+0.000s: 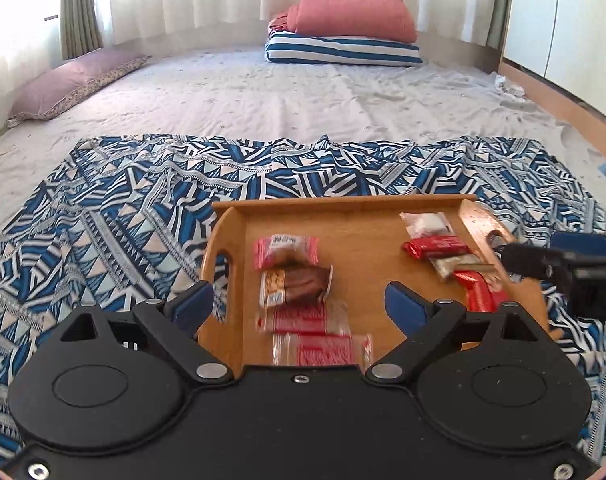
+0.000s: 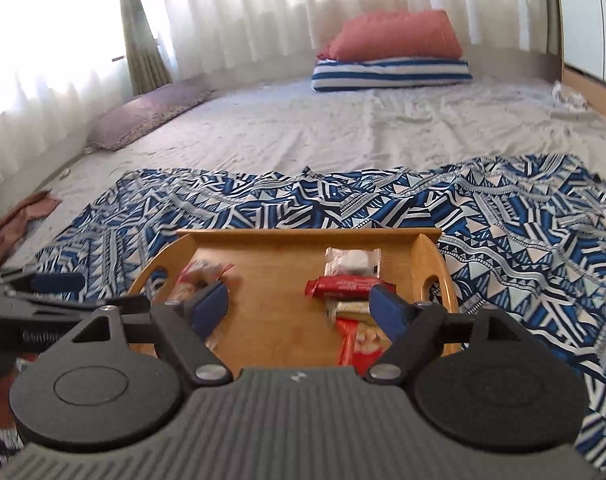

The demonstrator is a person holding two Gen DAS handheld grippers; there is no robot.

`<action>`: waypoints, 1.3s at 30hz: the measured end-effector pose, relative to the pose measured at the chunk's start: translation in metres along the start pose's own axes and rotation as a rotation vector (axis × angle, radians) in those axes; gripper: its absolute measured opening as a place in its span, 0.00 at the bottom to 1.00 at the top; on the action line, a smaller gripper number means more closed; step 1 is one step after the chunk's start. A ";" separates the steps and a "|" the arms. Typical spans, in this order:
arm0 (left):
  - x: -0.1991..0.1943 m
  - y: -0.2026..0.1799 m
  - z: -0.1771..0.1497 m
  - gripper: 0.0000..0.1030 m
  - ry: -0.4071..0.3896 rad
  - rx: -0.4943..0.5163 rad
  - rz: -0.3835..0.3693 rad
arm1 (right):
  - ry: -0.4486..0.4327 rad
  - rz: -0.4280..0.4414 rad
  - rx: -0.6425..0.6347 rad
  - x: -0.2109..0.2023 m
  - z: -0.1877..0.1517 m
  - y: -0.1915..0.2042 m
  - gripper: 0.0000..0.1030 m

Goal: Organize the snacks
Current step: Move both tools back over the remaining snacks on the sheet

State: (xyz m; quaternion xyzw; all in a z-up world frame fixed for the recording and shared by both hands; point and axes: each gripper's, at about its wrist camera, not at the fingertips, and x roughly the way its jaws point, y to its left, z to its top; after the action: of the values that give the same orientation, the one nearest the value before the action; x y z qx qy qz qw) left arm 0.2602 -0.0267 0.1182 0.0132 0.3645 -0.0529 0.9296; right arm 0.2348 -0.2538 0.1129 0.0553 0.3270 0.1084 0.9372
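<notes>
A wooden tray (image 1: pixel 355 210) with cut-out handles lies on a blue patterned cloth. Its left side holds a column of snacks: a pink pack (image 1: pixel 285 249), a brown bar (image 1: pixel 297 285) and red-and-white packs (image 1: pixel 303 318) nearer me. My left gripper (image 1: pixel 301 304) hangs open above this column, holding nothing. On the tray's right side lie a clear white pack (image 2: pixel 352 261), a red bar (image 2: pixel 345 286), a pale bar (image 2: pixel 348 309) and a red pack (image 2: pixel 359 344). My right gripper (image 2: pixel 299 312) is open over the tray (image 2: pixel 303 236), empty. Its body shows at the right of the left wrist view as the right gripper (image 1: pixel 551 264).
The blue patterned cloth (image 1: pixel 123 208) covers the near part of a bed with a grey sheet (image 1: pixel 263 96). A striped cushion (image 1: pixel 343 50) with a folded pink quilt (image 1: pixel 355 16) sits at the far end. A purple pillow (image 1: pixel 71 82) lies far left, by the curtains.
</notes>
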 end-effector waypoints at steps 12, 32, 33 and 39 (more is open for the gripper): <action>-0.072 -0.003 -0.058 0.91 -0.046 0.014 -0.028 | -0.058 0.008 -0.092 -0.071 -0.059 0.026 0.87; -0.128 0.019 -0.129 0.92 -0.024 -0.042 -0.044 | -0.046 -0.030 -0.315 -0.113 -0.145 0.052 0.91; -0.128 0.018 -0.132 0.92 -0.028 -0.030 -0.032 | -0.043 -0.030 -0.315 -0.113 -0.148 0.052 0.91; -0.124 0.009 -0.155 0.92 -0.031 0.002 -0.016 | -0.048 -0.034 -0.308 -0.110 -0.174 0.053 0.91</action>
State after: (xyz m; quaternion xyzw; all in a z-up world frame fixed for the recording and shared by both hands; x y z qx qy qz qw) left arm 0.0660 0.0028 0.0886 0.0103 0.3503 -0.0607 0.9346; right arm 0.0328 -0.2229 0.0527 -0.0922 0.2851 0.1402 0.9437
